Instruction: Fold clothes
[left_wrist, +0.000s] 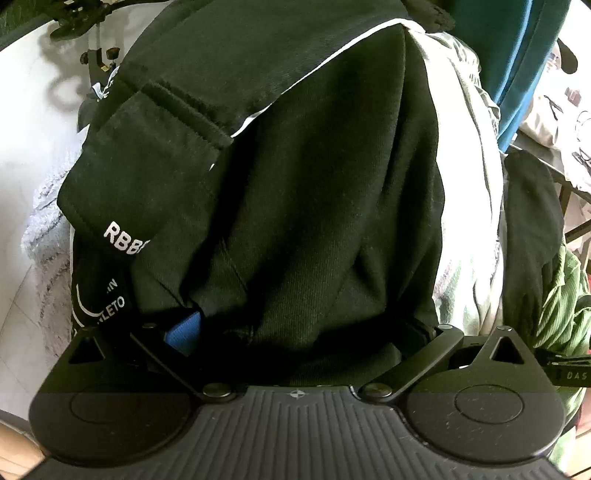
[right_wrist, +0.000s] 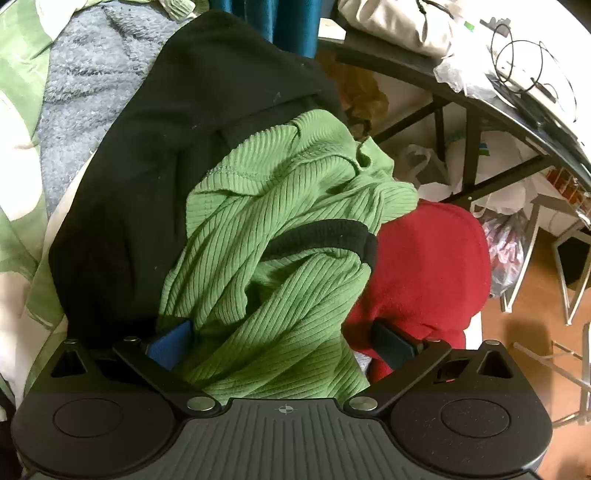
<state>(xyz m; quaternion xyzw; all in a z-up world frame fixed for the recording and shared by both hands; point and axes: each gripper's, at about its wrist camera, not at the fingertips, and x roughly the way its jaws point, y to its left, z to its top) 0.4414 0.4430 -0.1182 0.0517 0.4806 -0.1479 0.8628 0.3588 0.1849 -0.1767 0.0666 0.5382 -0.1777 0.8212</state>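
Observation:
A black garment (left_wrist: 295, 184) with white lettering (left_wrist: 125, 240) and a thin white stripe fills the left wrist view. It bulges between the spread fingers of my left gripper (left_wrist: 301, 332), whose blue pad (left_wrist: 184, 332) shows at the left. In the right wrist view a green ribbed garment (right_wrist: 280, 229) lies crumpled between the wide-apart fingers of my right gripper (right_wrist: 282, 343). A black band (right_wrist: 321, 232) crosses the green cloth. Another black garment (right_wrist: 147, 166) lies to its left and a red fleece piece (right_wrist: 432, 266) to its right.
The clothes rest on a bed with a pale green and white sheet (left_wrist: 465, 221) and a fluffy grey blanket (right_wrist: 85, 74). A dark-framed table (right_wrist: 461, 110) piled with bags and cables stands at right, over wooden floor (right_wrist: 524, 332). A teal curtain (left_wrist: 517, 55) hangs behind.

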